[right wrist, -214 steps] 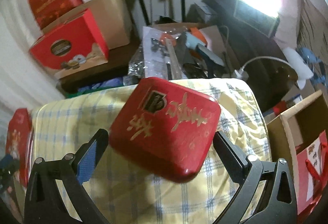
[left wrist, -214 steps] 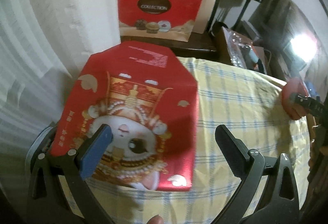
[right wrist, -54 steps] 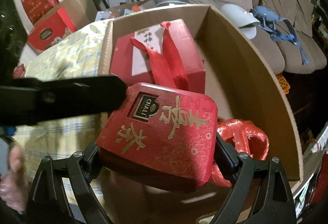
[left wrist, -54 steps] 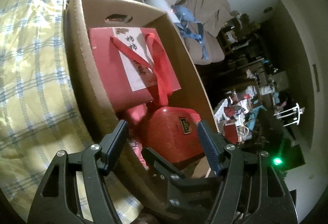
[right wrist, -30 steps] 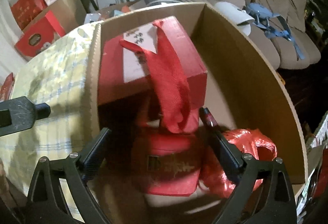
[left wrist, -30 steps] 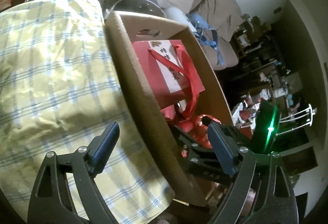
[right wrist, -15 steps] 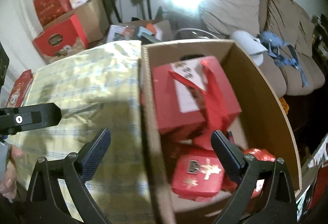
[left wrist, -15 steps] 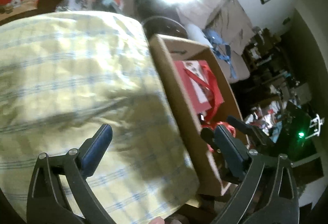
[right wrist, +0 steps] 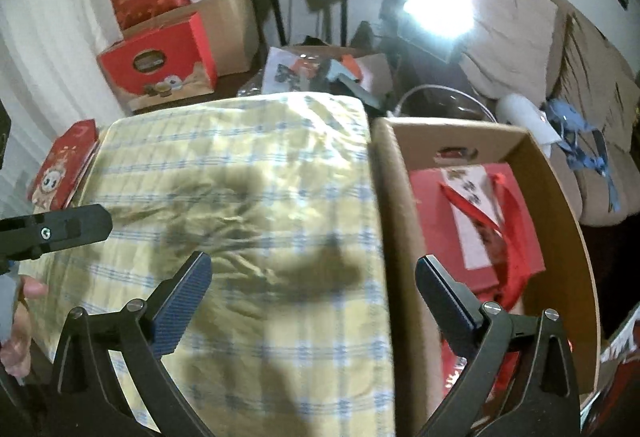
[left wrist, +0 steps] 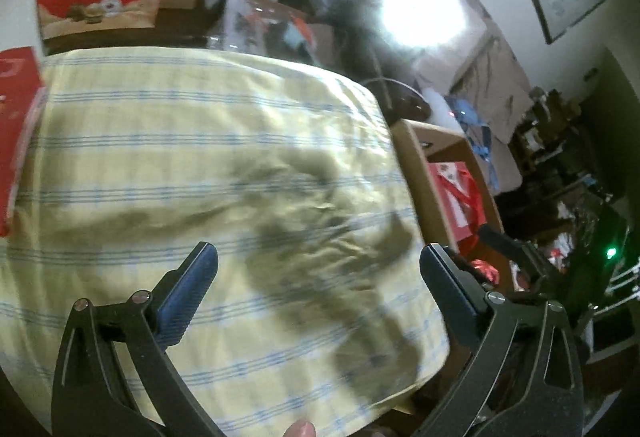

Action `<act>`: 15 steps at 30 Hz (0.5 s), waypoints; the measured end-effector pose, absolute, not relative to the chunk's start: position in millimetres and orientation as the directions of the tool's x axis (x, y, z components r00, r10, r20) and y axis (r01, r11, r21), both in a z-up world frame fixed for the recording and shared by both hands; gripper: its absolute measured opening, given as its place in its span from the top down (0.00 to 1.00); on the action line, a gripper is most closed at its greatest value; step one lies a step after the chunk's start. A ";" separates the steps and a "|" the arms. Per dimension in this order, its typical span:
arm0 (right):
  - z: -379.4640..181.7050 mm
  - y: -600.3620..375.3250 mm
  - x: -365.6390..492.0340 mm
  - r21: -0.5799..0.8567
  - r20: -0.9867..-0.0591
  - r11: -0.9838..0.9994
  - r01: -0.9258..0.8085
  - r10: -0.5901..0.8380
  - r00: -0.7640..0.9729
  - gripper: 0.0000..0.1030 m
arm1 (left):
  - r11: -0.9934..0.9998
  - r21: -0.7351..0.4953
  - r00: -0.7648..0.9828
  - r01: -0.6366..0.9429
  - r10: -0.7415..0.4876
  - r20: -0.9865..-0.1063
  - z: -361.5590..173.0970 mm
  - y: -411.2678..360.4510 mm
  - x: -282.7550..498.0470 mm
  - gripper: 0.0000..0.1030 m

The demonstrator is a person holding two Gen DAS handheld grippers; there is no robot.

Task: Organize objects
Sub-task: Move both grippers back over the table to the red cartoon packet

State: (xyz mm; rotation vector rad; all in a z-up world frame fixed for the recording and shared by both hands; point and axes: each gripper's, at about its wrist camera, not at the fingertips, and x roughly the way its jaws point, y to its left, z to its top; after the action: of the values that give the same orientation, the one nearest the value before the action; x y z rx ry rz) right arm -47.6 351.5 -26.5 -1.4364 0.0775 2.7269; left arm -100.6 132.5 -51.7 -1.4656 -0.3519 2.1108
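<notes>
Fetching next item: both tongs, left and right, agape and empty, having just widened. Red rabbit box lies far-left of right tongs; approach level, straddle its short edges. Carton at right.

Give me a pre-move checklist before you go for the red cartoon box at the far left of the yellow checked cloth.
1. Left hand-held gripper empty, jaws wide after just opening: ok.
2. Right hand-held gripper empty, jaws wide after just opening: ok.
3. Flat red box with the cartoon face lying at the left edge of the yellow checked tablecloth: ok.
4. Cloth between the grippers and that box free of other items: ok.
5. Room left in the brown cardboard carton beside the red gift bag with ribbon handles: cannot tell.
</notes>
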 end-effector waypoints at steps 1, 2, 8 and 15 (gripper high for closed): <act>-26.0 345.9 -50.7 0.016 -0.825 -0.998 -0.066 0.024 -0.565 0.01 | -0.824 -0.495 -0.267 -0.276 0.561 -0.783 -52.1 126.6 -100.5 0.02; -25.4 339.2 -54.2 0.017 -0.824 -0.998 -0.055 0.017 -0.566 0.01 | -0.833 -0.487 -0.280 -0.264 0.549 -0.787 -52.5 115.9 -101.9 0.02; -23.8 302.1 -69.8 0.029 -0.822 -1.000 0.004 -0.026 -0.569 0.01 | -0.872 -0.439 -0.346 -0.217 0.489 -0.801 -52.0 70.2 -104.1 0.02; -24.4 257.9 -86.3 0.041 -0.823 -0.997 0.073 -0.075 -0.563 0.01 | -0.896 -0.416 -0.392 -0.155 0.443 -0.807 -51.6 21.6 -105.4 0.02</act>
State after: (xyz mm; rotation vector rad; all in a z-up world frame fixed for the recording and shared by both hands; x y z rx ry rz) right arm -86.3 257.9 -24.4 -1.5035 0.0037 2.8531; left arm -105.4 21.6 -51.6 -1.4699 -0.3896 2.3228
